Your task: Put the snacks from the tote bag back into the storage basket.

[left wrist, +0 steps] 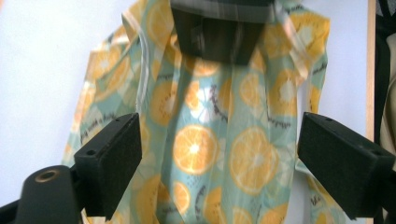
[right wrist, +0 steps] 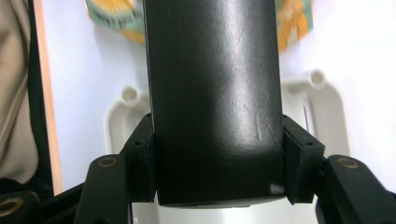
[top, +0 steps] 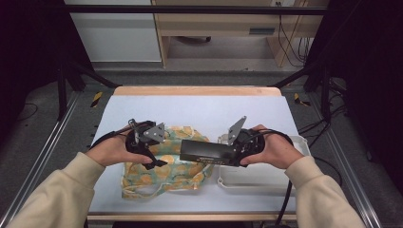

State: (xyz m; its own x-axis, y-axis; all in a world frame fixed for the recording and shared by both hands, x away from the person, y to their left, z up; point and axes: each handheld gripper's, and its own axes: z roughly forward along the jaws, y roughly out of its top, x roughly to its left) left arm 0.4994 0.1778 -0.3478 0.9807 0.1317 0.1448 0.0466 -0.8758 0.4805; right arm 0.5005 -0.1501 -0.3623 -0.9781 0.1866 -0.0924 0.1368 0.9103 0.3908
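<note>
- The right gripper (right wrist: 218, 186) had its jaws clamped on the two long sides of a black box (right wrist: 215, 93), near one end; the box stuck out level from the jaws towards the left gripper.
- The left gripper (left wrist: 219, 154) had its jaws wide apart with nothing between them, hovering just above an orange-print bag (left wrist: 219, 154).
- The far end of the black box (left wrist: 217, 32) hung over the bag's upper part, clear of the left jaws.
- The bag (top: 164, 171) lay flat and crumpled on the worktop (top: 199, 109), just beside a white tray (top: 266, 178) that sat below the box's held end.
- Judged from its hard, glossy faces, the box looked stiff and possibly slippery; a grip across its flat sides suited it.
- The bag looked thin, soft and light, best pinched at an edge.
</note>
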